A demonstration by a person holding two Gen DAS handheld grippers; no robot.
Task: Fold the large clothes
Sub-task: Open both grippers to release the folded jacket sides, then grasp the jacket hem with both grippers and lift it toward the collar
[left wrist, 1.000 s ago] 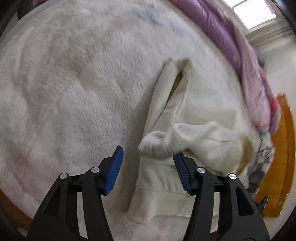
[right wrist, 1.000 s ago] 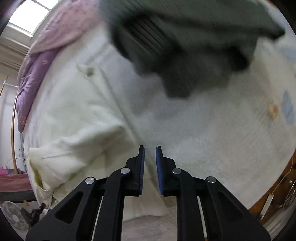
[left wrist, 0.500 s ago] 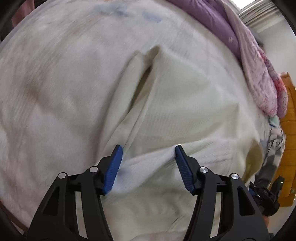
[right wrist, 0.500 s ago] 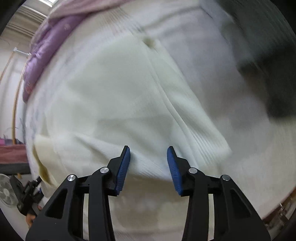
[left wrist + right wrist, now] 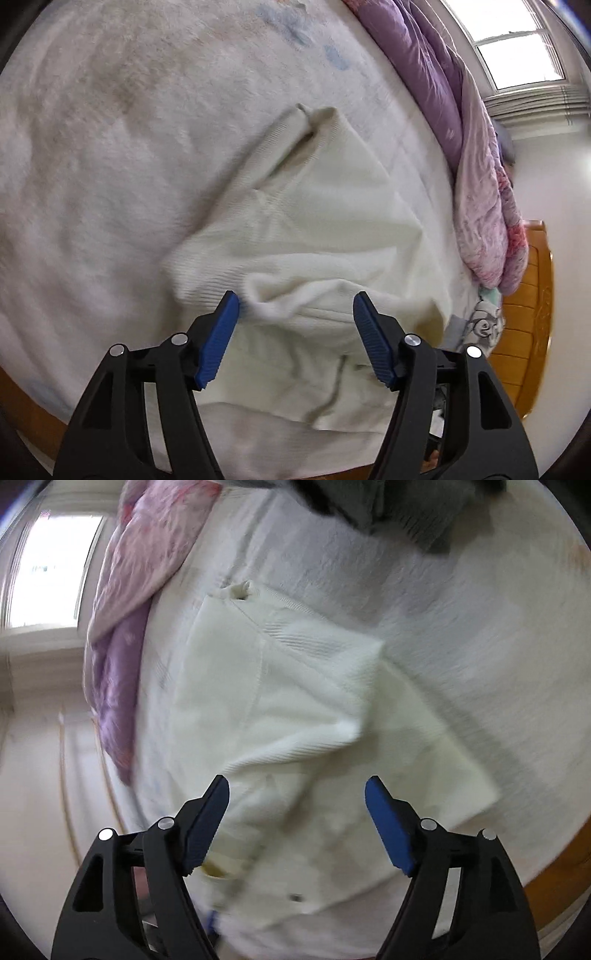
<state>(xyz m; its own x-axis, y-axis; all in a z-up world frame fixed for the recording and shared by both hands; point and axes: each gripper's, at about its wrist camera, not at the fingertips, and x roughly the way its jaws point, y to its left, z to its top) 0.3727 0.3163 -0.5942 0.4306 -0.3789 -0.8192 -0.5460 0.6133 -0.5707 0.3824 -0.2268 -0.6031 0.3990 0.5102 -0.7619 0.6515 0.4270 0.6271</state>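
Observation:
A cream knit sweater (image 5: 314, 229) lies partly folded on a white fleecy bed cover (image 5: 110, 155). In the left wrist view my left gripper (image 5: 295, 325) is open and hovers over a bunched sleeve cuff (image 5: 273, 295) near the sweater's lower part. In the right wrist view the same sweater (image 5: 295, 686) lies with a sleeve folded across it. My right gripper (image 5: 297, 812) is open wide above the sweater's near part, holding nothing.
A purple and pink quilt (image 5: 472, 147) lies bunched along the bed's far side, also in the right wrist view (image 5: 125, 602). A dark grey-green garment (image 5: 388, 506) lies at the top. A wooden bed frame (image 5: 535, 325) stands at the right. Windows lie beyond.
My right gripper went from shut to wide open and swung from the dark garment toward the cream sweater. My left gripper stayed open and shifted over the sweater's sleeve.

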